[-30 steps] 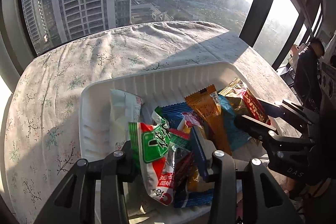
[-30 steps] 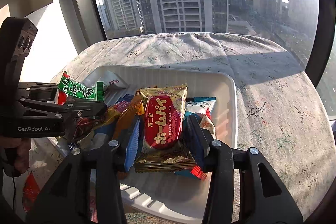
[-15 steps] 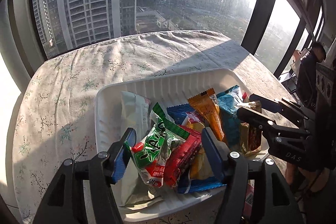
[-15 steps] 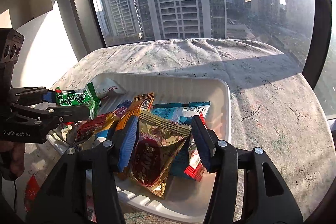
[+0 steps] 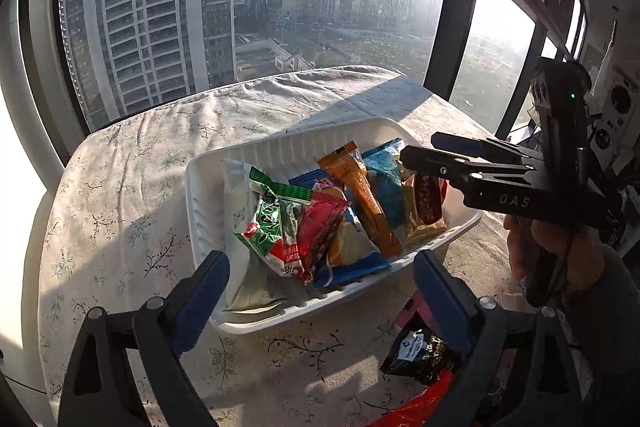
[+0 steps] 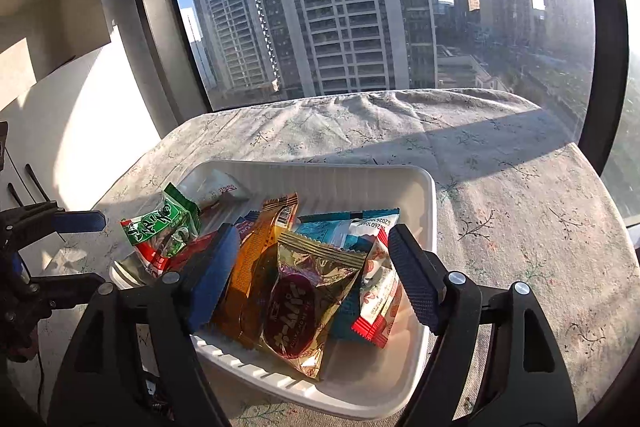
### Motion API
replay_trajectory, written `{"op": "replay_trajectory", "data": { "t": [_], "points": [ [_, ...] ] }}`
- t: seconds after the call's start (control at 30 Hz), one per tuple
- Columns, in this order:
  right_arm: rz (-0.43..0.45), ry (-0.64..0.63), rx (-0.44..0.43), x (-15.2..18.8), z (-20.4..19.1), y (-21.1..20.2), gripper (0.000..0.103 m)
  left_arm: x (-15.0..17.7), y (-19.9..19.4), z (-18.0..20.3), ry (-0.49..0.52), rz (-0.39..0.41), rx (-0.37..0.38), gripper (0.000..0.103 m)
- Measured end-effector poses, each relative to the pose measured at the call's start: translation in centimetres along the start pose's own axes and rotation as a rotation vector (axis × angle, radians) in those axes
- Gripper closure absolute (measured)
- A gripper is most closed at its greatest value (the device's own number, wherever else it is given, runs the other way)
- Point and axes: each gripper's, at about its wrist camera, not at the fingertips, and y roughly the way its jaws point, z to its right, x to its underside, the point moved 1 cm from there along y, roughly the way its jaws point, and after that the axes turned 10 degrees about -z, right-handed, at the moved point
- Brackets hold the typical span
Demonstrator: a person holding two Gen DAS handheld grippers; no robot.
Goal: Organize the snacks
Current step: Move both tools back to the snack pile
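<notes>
Above a sunlit table (image 5: 120, 195) draped in a floral cloth, you hold both grippers over a white foam tray (image 5: 200, 211) heaped with snack packets. Your left gripper (image 5: 320, 281) hangs at the tray's near edge, its jaws opening wide, the blue pads clear of everything; nothing is gripped, though the tray's near rim and the packets lie in the gap as the camera sees it. Your right gripper (image 6: 312, 267) is over the tray's near right part, its jaws also opening, with the gold pie packet (image 6: 304, 303) lying loose between the pads; neither pad presses on it.

In the tray, a green-and-red packet (image 5: 268, 227) rests toward the left, overlapping a pale white packet (image 5: 236, 195) at the left wall. A red packet (image 5: 320, 223) lies just beside it, then an orange stick packet (image 5: 360, 195) running diagonally across the pile, and a teal packet (image 5: 384, 187) toward the far right. From the right wrist view, a white-and-red packet (image 6: 378, 299) sits at the gold one's right, touching it.

Outside the tray, near your left gripper's right finger, a dark packet (image 5: 420, 351) and something red (image 5: 416, 407) lie on the cloth. Your hand (image 5: 560, 251) grips the right tool's handle. High-rise towers (image 6: 344, 7) fill the window behind.
</notes>
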Motion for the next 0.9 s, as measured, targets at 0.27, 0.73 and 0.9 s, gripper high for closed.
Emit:
{"op": "replay_trajectory", "data": {
  "t": [0.27, 0.73, 0.9],
  "points": [
    [-0.066, -0.016, -0.092, -0.7, -2.4, -3.0, 0.023, 6.3, -2.7, 3.7, 0.251, -0.011, 0.008, 0.0],
    [-0.164, 0.036, -0.21, 12.0, -3.4, -12.7, 0.023, 9.9, -0.4, 9.2, 0.634, -0.208, -0.01, 0.007],
    [-0.122, 0.16, -0.245, 16.1, -1.0, -15.7, 0.023, 9.6, 0.9, 8.6, 0.572, -0.284, 0.046, 0.021]
  ]
}}
